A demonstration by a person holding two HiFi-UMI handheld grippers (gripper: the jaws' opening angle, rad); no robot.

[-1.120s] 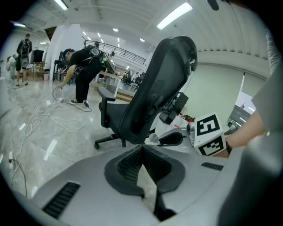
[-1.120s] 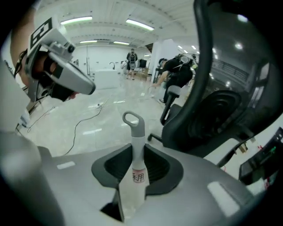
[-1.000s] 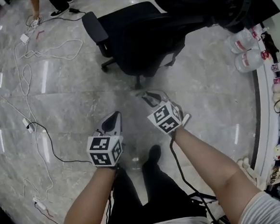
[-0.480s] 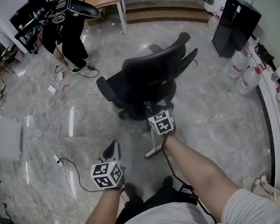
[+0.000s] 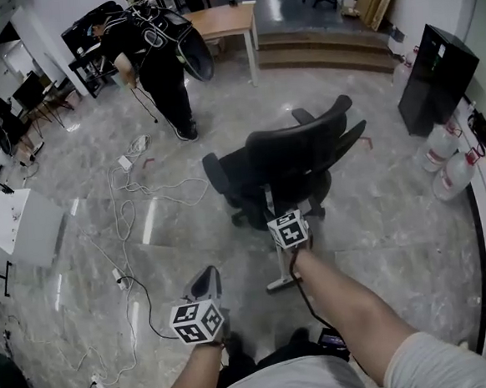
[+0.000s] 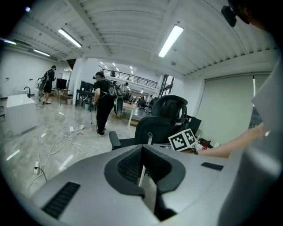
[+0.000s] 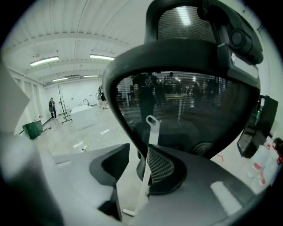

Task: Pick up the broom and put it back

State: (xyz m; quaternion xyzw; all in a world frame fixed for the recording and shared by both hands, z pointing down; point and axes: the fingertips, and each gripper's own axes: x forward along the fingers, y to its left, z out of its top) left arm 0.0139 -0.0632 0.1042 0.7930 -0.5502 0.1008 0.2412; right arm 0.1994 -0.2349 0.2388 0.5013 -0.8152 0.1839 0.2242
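Observation:
The broom is a thin white stick with a loop at the top, standing upright against the back of a black office chair. My right gripper is at the handle. In the right gripper view the handle stands between the jaws, close to the right pad, with a wide gap on the left; the jaws are opening. My left gripper hovers lower left, apart from the broom, jaws together and empty. In the left gripper view the handle shows beyond the gripper's tips.
White and black cables trail over the marble floor to the left. A person in black bends over at the back near a wooden table. A black cabinet and water bottles stand on the right.
Both grippers have risen and the head view has swung up from the floor to the room. The broom now stands upright against the chair at my right gripper.

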